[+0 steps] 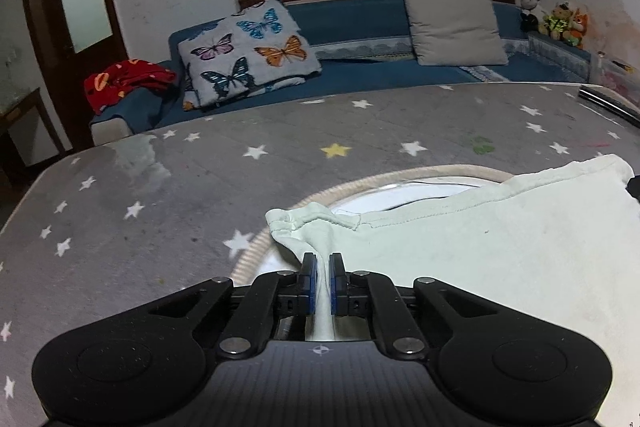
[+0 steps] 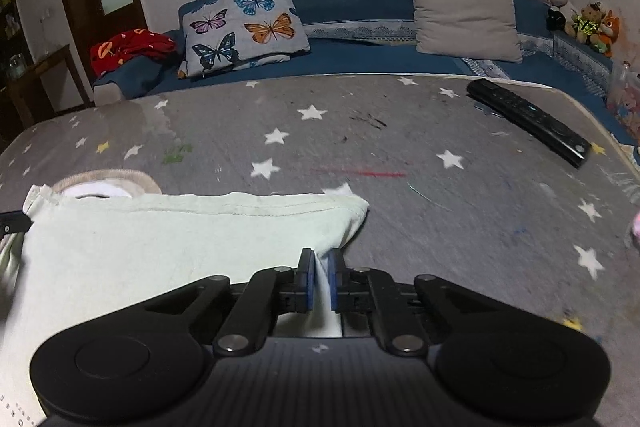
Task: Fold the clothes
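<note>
A pale mint-white garment (image 1: 480, 247) lies on the grey star-patterned surface (image 1: 180, 195), its hemmed edge folded over onto its beige ribbed collar (image 1: 384, 181). My left gripper (image 1: 323, 261) is shut on the garment's left corner, with cloth pinched between the blue pads. In the right wrist view the same garment (image 2: 160, 239) spreads to the left, and my right gripper (image 2: 322, 257) is shut on its right corner. The collar (image 2: 108, 179) peeks out beyond the folded edge.
A black remote control (image 2: 528, 123) lies at the far right of the star surface (image 2: 400, 147). Beyond it is a blue sofa with a butterfly pillow (image 2: 240, 27), a grey cushion (image 2: 466, 17), a red cloth (image 2: 128, 49) and stuffed toys (image 2: 588, 21).
</note>
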Motion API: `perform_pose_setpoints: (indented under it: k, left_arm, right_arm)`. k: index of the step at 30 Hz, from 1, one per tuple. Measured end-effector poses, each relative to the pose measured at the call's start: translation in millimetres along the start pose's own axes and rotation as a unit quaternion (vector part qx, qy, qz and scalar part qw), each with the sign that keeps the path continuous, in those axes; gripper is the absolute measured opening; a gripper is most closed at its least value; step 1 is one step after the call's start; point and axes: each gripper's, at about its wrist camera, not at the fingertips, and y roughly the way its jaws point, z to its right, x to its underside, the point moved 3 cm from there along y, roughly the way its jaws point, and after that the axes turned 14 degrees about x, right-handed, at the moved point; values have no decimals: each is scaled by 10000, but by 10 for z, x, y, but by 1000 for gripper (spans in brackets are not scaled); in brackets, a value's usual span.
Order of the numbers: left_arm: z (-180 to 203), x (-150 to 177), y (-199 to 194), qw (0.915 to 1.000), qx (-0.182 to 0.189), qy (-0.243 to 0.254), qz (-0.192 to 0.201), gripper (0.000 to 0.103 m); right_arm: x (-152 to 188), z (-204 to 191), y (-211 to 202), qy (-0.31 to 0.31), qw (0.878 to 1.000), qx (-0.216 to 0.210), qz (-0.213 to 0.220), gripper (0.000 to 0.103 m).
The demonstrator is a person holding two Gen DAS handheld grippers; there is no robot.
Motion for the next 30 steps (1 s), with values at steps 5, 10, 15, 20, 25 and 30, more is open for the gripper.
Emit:
perform_pose_setpoints:
  k: [5,10,15,20,25,30]
  left_arm:
    - [-67,47,50,9999,-59,-51,-129,10]
    - [-45,53,-94,9999,-67,-56,-88,12]
    - [124,101,-429,9999,62,152,48,44]
    - [318,285,-809,9991,274,284,143,56]
    - [472,584,-1195,9984,434,300,189,61]
    - [641,972,-1540,9971,613,406,204,61]
  right_arm:
    - [-81,-94,14,-173,9998,53,1,13]
    - [-68,-93,-230,-358,9993,-27,74,23]
    - [44,-132,-541,-740,9971,-165,114,40]
    - [282,-189,-898,-1148,9928,-317,118,48]
    - [647,-215,-1230,-1433,9887,-433,119,53]
    - [1057,-247,-1545,-1672,9839,-600,171,53]
